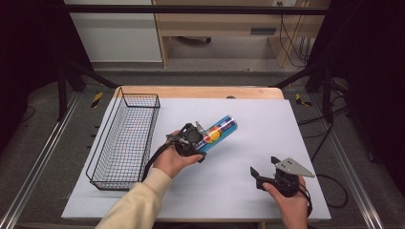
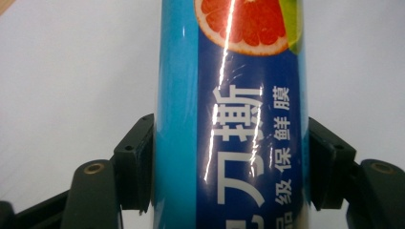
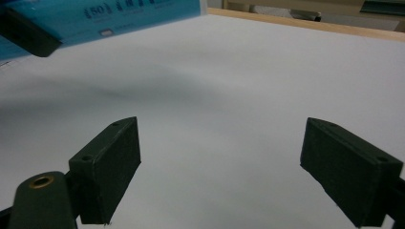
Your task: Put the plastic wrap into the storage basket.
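Left gripper pinching a blue cling-film box — right gripper spread and idle.

In the left gripper view both black pads press the long sides of the box, a slim blue pack with a grapefruit picture and white lettering; in the high view it points from the jaws toward 1 o'clock, above the white sheet near the table's middle. The right gripper rests at about 5 o'clock from the box, well apart from it, its jaws wide with nothing between them — bare sheet ahead, the box's end at 11 o'clock. A black wire basket stands at 9 o'clock of the left gripper, along the sheet's left edge.
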